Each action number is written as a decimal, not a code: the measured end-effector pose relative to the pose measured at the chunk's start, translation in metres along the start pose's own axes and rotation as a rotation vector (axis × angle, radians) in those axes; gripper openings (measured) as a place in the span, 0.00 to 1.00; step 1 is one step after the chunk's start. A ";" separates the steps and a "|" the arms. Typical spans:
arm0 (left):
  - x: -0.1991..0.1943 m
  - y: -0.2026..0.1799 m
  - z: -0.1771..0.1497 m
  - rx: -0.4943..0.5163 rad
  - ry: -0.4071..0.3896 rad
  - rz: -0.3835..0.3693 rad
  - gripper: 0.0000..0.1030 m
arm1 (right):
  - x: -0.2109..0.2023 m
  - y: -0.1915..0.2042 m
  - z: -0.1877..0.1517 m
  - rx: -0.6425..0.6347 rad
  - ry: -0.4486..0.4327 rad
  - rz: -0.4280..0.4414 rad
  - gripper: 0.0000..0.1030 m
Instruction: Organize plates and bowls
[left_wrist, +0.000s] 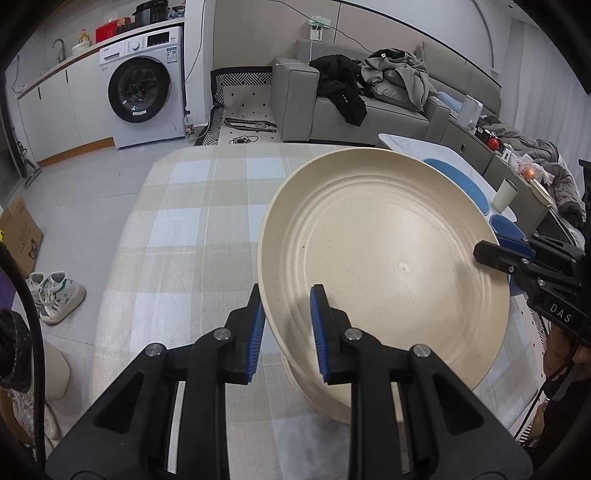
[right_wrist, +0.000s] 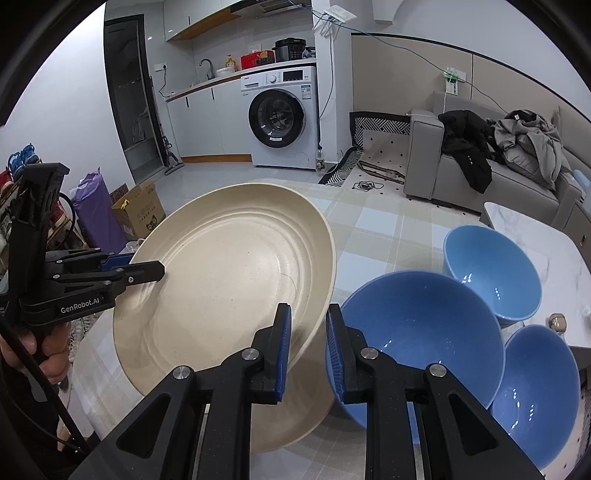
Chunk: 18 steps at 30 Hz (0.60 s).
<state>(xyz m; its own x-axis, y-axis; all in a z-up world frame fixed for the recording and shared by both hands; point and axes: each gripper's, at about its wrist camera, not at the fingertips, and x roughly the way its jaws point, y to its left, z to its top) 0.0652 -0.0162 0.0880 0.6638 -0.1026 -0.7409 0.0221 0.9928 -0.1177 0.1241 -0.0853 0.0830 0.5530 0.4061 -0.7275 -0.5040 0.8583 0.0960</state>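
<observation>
A large cream plate (left_wrist: 384, 258) (right_wrist: 229, 280) hangs tilted over the checked tablecloth (left_wrist: 192, 221). My left gripper (left_wrist: 288, 317) is shut on its near rim. My right gripper (right_wrist: 308, 332) is shut on the opposite rim; it shows in the left wrist view as a black finger (left_wrist: 491, 254) on the plate's right edge. The left gripper (right_wrist: 147, 271) shows at the plate's left edge in the right wrist view. A second cream plate (right_wrist: 280, 424) (left_wrist: 321, 398) lies on the table just below. Three blue bowls (right_wrist: 424, 332) (right_wrist: 491, 273) (right_wrist: 535, 391) stand to the right.
A white marble table (right_wrist: 554, 251) adjoins on the right, with a pale cup (left_wrist: 504, 195) and a small glass (right_wrist: 557, 321). A grey sofa (left_wrist: 369, 110) with clothes stands behind. Shoes (left_wrist: 55, 295) and a cardboard box (right_wrist: 140, 210) sit on the floor to the left.
</observation>
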 end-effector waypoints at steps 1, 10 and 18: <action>0.002 0.002 -0.003 -0.003 0.001 -0.001 0.19 | -0.001 0.001 -0.003 0.001 0.000 0.002 0.20; 0.010 0.007 -0.024 0.000 0.006 0.029 0.19 | 0.006 0.013 -0.027 -0.013 0.017 0.007 0.21; 0.021 0.012 -0.038 0.013 0.020 0.038 0.19 | 0.018 0.020 -0.047 -0.010 0.045 0.001 0.21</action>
<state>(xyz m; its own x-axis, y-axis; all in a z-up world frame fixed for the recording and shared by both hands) 0.0511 -0.0085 0.0453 0.6493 -0.0656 -0.7577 0.0070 0.9967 -0.0803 0.0926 -0.0757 0.0402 0.5221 0.3926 -0.7571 -0.5117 0.8544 0.0902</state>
